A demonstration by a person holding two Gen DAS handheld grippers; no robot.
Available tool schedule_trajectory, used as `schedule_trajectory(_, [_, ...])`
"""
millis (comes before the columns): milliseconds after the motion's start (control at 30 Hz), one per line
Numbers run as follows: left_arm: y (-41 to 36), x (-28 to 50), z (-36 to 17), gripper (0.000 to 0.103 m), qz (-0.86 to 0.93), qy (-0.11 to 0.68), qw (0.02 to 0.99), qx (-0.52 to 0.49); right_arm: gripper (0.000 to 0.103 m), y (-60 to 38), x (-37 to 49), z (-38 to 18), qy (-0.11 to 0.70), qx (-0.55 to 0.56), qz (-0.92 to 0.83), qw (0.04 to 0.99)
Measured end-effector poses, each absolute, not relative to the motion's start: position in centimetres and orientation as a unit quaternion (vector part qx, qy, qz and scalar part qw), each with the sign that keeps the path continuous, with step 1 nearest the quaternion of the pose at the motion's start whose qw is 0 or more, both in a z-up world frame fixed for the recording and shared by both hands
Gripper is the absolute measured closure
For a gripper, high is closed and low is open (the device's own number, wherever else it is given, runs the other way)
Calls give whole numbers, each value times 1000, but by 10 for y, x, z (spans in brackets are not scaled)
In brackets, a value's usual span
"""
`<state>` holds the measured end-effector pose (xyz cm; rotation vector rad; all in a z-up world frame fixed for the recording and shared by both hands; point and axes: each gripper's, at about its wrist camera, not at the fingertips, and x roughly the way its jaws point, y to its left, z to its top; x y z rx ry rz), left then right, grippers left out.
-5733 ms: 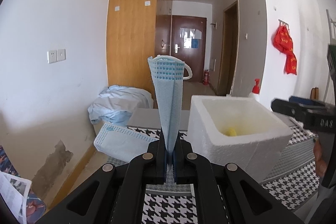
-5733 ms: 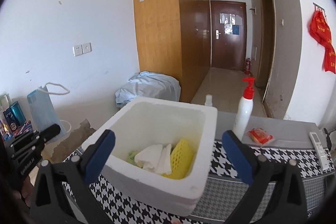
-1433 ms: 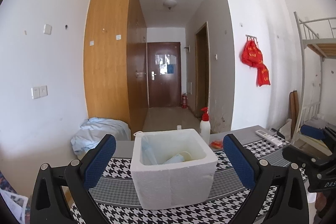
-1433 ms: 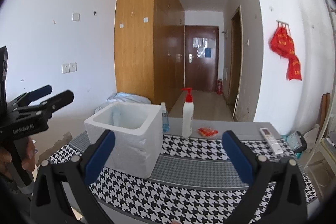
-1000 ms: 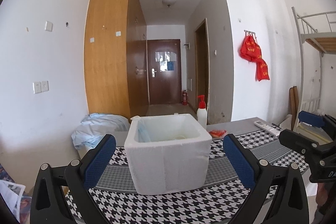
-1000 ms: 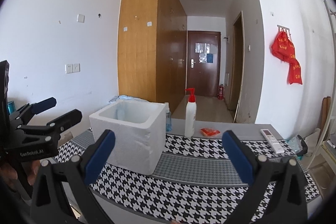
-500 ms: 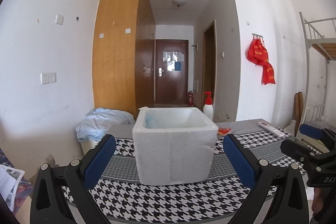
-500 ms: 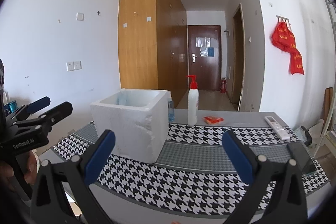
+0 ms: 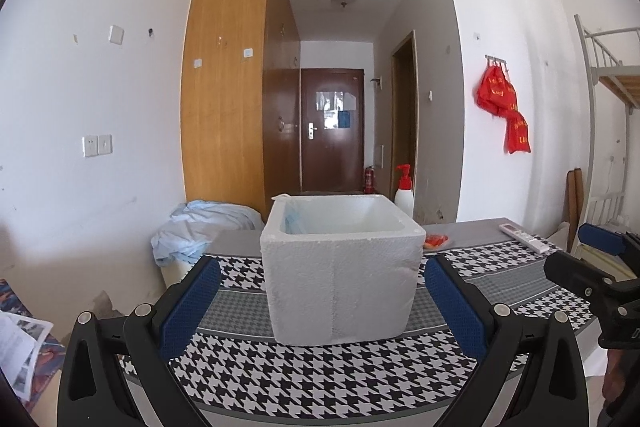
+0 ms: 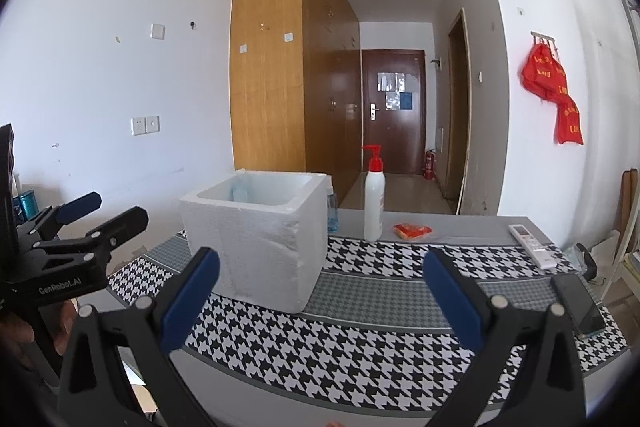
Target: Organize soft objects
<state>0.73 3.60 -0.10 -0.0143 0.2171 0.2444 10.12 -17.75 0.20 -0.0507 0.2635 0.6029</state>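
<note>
A white foam box [image 9: 340,267] stands on the houndstooth table cloth [image 9: 304,379]; it also shows in the right wrist view [image 10: 256,239]. A blue face mask [image 9: 294,221] leans against its inner left wall, its edge just visible in the right wrist view [image 10: 240,191]. The rest of the box's contents are hidden by its walls. My left gripper [image 9: 320,303] is open and empty, held back from the box's near side. My right gripper [image 10: 320,291] is open and empty, to the right of the box. Each gripper shows at the edge of the other's view.
A white pump bottle with a red top [image 10: 374,195], a small blue bottle [image 10: 332,211], an orange packet [image 10: 412,231], a white remote [image 10: 532,245] and a dark phone [image 10: 576,303] lie on the table. A bundle of light blue cloth [image 9: 200,227] sits beyond the table's left end.
Both grippers have drawn back and lower from the box. Earlier the left gripper held the blue mask upright; now it is open and the mask is in the box.
</note>
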Motion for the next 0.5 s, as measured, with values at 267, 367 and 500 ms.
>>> schedule_trajectory(267, [35,7,-2,1,120,109,987,-3,0,-178,102,2,130,-26,294,946])
schedule_trajectory(367, [36,7,-1,1,121,110,987,-2,0,-178,102,2,131,-26,294,947])
schedule_trajectory(500, [36,7,-1,1,122,108,987,-4,0,-178,101,3,131,-26,293,947])
